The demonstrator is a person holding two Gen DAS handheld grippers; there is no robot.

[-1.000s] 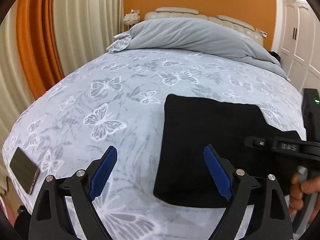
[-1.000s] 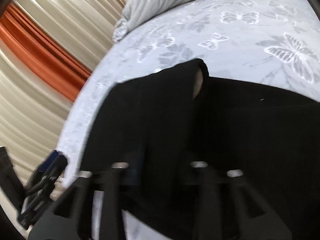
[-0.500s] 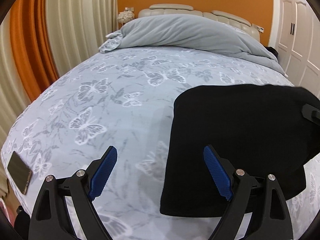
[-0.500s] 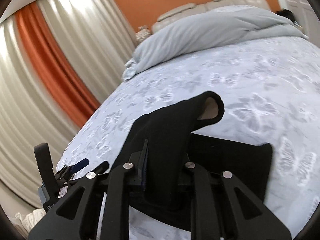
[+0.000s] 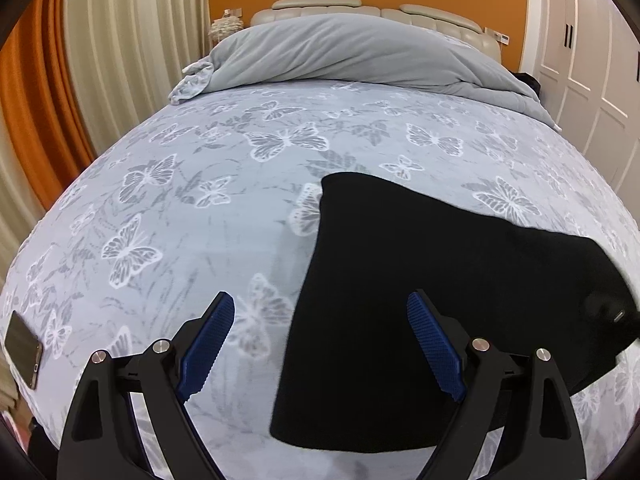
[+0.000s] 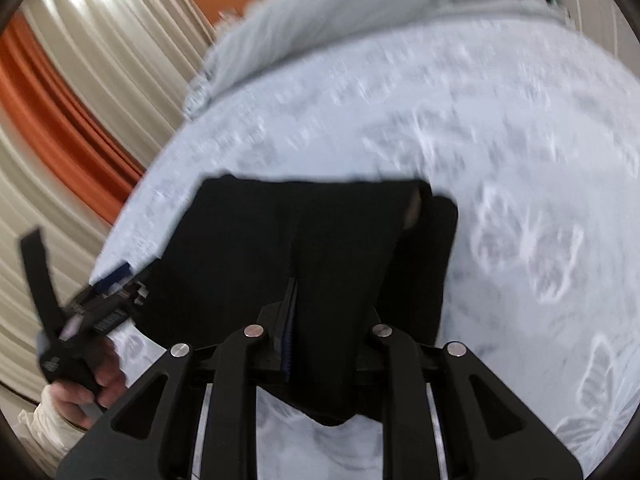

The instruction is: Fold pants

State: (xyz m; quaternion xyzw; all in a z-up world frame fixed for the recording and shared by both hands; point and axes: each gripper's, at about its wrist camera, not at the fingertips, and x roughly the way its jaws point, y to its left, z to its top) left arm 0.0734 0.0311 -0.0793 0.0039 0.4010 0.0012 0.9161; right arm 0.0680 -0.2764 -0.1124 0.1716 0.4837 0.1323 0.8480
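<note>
Black pants (image 5: 432, 292) lying folded on the bed (image 5: 224, 216), near its front edge, toward the right corner. One end of the cloth pinched between the fingers of the right gripper (image 6: 320, 344), clenched on it and held just above the layer beneath. Half a second ago lifted in a high loop; now carried across and lowered almost flat, hem edges nearly level with the far edge of the lower layer. Fold close to done, by the look of it; only letting go and smoothing left. Left gripper (image 5: 320, 344) released, fingers wide apart, nothing between them, hovering over the near left edge of the pants, slid slightly sideways. Phone (image 5: 22, 354) at the bed's left edge, grey duvet (image 5: 360, 56) heaped at the head.
</note>
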